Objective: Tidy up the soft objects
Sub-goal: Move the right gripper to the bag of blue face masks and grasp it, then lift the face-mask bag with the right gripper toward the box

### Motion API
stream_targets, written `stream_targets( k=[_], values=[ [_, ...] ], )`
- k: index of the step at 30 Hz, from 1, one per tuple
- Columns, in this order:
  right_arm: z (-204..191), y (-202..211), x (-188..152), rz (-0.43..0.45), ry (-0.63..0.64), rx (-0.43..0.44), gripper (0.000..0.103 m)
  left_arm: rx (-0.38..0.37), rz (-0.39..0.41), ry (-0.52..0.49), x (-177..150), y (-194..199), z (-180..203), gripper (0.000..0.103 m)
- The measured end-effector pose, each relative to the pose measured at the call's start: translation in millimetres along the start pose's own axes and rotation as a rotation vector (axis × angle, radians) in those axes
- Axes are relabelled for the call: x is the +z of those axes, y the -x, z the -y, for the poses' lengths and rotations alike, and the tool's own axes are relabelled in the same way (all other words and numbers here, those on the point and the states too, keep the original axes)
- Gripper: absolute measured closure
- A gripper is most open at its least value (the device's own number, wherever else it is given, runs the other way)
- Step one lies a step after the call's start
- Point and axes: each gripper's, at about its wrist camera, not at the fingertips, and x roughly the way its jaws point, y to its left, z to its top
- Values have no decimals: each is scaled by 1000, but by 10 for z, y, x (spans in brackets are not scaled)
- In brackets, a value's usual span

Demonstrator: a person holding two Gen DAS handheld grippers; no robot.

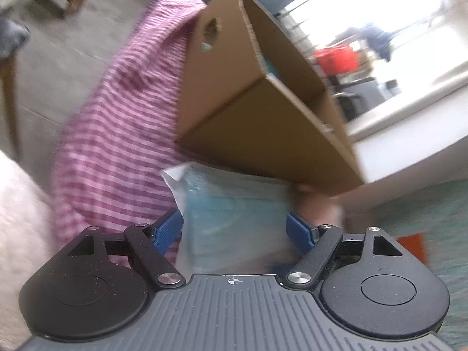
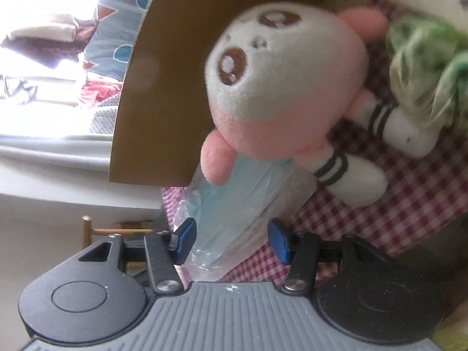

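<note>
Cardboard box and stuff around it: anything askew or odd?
The brown cardboard box looks tilted, though both cameras are rolled. The pink-and-white plush doll lies on its side against the box, atop the clear plastic bag of light-blue fabric. Both grippers, left and right, straddle that bag.

Daylight from window [image 1: 409,8], blown out to white at upper right in left view, upper left [image 2: 38,14] in right view. Left view smeared by motion blur: box [image 1: 248,102] and striped cloth [image 1: 117,131] soft. Right view sharper; plush [image 2: 280,87] evenly lit, slightly soft. Fisheye bending at edges, dark corners.
</note>
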Motion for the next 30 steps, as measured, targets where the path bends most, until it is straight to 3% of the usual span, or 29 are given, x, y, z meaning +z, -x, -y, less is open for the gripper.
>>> stream_targets(
  k=[3, 9, 11, 14, 16, 18, 22, 30],
  values=[
    [34, -72, -12, 8, -43, 38, 50, -74, -10, 21, -19, 12, 5, 25],
    [95, -63, -11, 23, -69, 59, 52, 58, -51, -51, -66, -135, 93, 30],
    [140, -40, -7, 22, -81, 62, 55, 103, -77, -67, -66, -198, 102, 38],
    [166, -36, -7, 23, -84, 61, 60, 171, -81, -102, -62, -241, 145, 59],
    [168, -57, -9, 25, -80, 52, 69, 200, -86, -127, -65, -250, 179, 83],
    [149, -92, -13, 24, -62, 25, 81, 223, -89, -130, -63, -266, 180, 87],
    [137, -167, -37, 8, -61, 15, 92, 249, -68, -137, -66, -203, 156, 91],
    [-82, -417, -124, -92, 9, 25, 93, 279, -38, -167, -57, 37, 55, 93]
  ],
)
